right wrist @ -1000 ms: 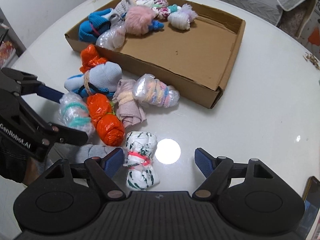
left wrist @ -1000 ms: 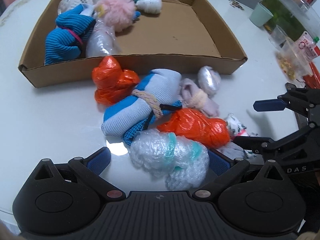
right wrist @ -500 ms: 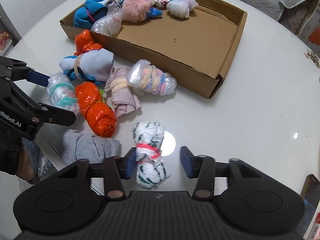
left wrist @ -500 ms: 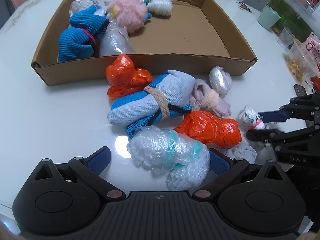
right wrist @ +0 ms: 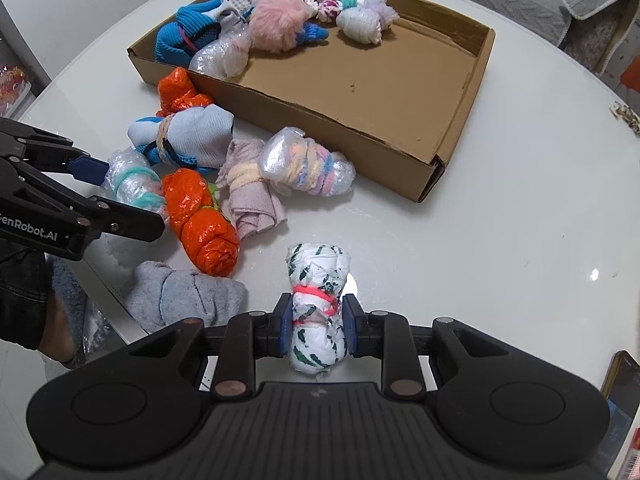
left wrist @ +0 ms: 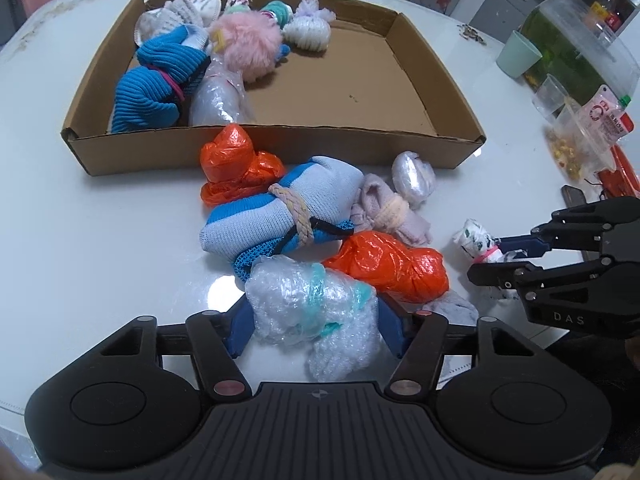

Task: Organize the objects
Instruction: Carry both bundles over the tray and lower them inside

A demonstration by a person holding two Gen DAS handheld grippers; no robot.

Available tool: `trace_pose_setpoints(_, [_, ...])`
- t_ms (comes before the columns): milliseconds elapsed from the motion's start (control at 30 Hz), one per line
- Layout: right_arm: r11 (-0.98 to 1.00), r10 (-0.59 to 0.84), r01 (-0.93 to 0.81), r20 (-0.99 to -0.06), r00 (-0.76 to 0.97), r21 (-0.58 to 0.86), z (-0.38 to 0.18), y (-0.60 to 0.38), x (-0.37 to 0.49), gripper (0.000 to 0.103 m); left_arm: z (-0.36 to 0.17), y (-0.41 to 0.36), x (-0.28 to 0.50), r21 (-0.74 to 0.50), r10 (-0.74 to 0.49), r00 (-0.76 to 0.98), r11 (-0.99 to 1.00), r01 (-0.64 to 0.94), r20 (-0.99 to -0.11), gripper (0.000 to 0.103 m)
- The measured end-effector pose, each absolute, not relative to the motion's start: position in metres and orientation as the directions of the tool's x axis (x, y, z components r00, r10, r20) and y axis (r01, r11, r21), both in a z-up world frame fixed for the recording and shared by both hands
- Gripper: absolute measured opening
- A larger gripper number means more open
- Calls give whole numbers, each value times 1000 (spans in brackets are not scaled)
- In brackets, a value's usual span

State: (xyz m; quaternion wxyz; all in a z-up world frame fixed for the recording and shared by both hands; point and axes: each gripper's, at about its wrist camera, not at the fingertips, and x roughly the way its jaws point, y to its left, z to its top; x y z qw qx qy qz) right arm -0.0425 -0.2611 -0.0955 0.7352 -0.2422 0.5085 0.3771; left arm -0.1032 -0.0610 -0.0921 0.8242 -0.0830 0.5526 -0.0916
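- Right wrist view: my right gripper (right wrist: 316,330) is clamped on the white bundle with green marks (right wrist: 318,304), its blue pads pressing both sides just below the pink band; the bundle lies on the white table (right wrist: 500,240), well in front of the cardboard box (right wrist: 360,136).
- Left wrist view: my left gripper (left wrist: 314,326) has both pads against the bubble-wrap bundle with a teal band (left wrist: 316,300), gripping it on the table in front of the box.
- Between that bundle and the box's near wall lie the light-blue sock roll tied with cord (left wrist: 280,208), two orange plastic bundles (left wrist: 388,266) (left wrist: 236,168), a lilac cloth roll (left wrist: 384,212) and a clear-wrapped striped bundle (right wrist: 308,168).
- A grey cloth (right wrist: 184,292) lies at the table edge, nearer me than the box.
- Inside the box's left end: a blue knit roll (left wrist: 160,80), a pink fluffy ball (left wrist: 250,46), a clear plastic bundle (left wrist: 220,100).
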Motion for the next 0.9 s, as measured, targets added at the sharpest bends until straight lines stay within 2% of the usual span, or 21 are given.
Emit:
trace_pose_setpoints(133, [594,320,-804,-927,197,35,-92,-263,-45,23,-88,-59,-107,-252,-258,367,966,66,-894,65])
trace_pose_setpoints(367, [606,350,-795,-909,225,36,-78,-272,-42,23,-60,-68,-117,-185,-233,402,970,155,-885,65])
trace_pose_setpoints(633, [650,405,-759,-865,297,44,-54,-283,-28,23,-15,-76,-109,-102,-231,542,961,257,-808,66])
trace_pose_setpoints(800, [674,467,-737,-804,367,55,-32,-290,-18,23,8,-81,-86,-89,-254,605,953,289,-755,66])
trace_pose_setpoints(900, [682,497,-730,-761,417,45,-18,-288,-7,23,24,-93,-64,-31,-264,651,938,346,-712,66])
